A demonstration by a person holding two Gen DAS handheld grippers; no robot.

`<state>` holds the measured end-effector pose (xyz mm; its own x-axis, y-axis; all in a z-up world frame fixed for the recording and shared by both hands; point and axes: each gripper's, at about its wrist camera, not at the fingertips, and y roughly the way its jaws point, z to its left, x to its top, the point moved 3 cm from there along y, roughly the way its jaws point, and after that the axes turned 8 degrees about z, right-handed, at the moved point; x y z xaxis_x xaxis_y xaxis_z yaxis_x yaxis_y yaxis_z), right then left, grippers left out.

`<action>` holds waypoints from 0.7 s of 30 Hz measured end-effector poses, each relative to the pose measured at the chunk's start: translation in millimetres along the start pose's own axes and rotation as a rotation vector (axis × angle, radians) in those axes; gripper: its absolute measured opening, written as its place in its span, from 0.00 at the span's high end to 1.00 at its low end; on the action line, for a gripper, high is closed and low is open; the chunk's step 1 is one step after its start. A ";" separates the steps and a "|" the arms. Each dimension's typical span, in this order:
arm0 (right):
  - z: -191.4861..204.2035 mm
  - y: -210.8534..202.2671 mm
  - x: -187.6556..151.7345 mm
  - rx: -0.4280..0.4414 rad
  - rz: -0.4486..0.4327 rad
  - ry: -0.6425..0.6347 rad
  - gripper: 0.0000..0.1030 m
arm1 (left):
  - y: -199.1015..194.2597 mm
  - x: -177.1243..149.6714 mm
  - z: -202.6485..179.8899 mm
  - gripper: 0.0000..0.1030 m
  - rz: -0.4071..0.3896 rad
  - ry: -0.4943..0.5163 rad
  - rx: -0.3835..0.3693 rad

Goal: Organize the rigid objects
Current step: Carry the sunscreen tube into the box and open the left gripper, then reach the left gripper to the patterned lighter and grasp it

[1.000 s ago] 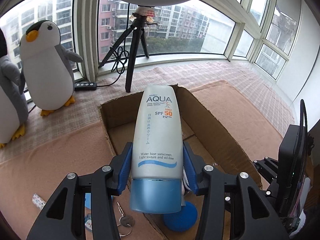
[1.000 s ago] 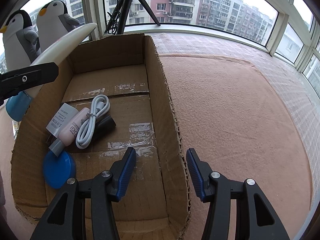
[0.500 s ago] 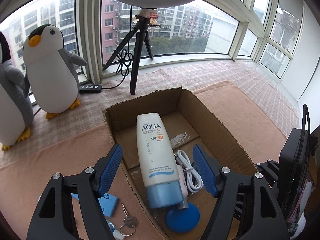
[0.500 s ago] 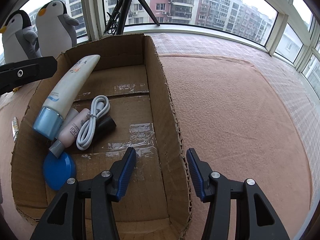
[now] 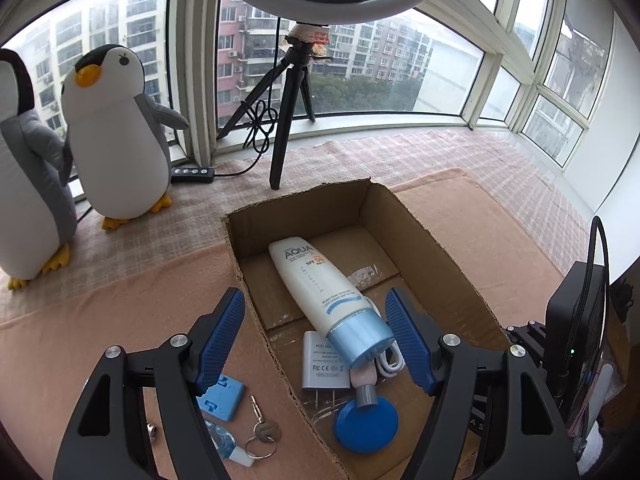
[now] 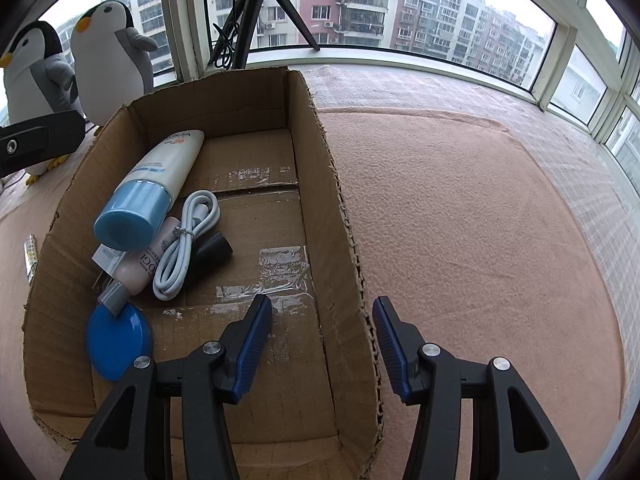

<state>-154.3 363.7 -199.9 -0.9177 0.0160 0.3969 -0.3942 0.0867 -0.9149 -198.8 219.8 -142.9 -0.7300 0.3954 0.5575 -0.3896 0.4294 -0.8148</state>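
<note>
Left wrist view: "AQUA SPF 50" on sunscreen tube [image 5: 320,292].

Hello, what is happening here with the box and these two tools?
A person is tidying small things into a cardboard box with two handheld grippers. The sunscreen tube lies in the box, its cap propped on a charger, a small pink bottle and a white cable. The left gripper is open above them. The right gripper is open astride the box wall. Keys wait outside.
</note>
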 end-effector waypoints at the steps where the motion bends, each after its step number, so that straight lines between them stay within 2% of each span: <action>1: -0.1 0.3 -0.1 0.001 0.000 0.001 0.53 | -3.4 -0.9 4.2 0.29 -0.002 -0.010 0.003; 6: -0.1 1.0 0.3 0.003 0.001 0.000 0.53 | -23.9 -13.1 38.2 0.29 -0.003 -0.083 0.016; 12: -0.3 0.8 -0.7 0.009 0.001 -0.004 0.53 | -43.4 -35.2 88.2 0.29 0.017 -0.181 0.069; 21: -0.5 0.9 -0.2 0.008 0.002 -0.003 0.53 | -40.4 -63.7 155.1 0.29 0.088 -0.388 0.175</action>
<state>-154.5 364.3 -200.8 -0.9188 0.0135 0.3946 -0.3924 0.0783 -0.9164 -223.7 51.4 -170.2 -0.9086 0.0754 0.4108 -0.3815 0.2501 -0.8899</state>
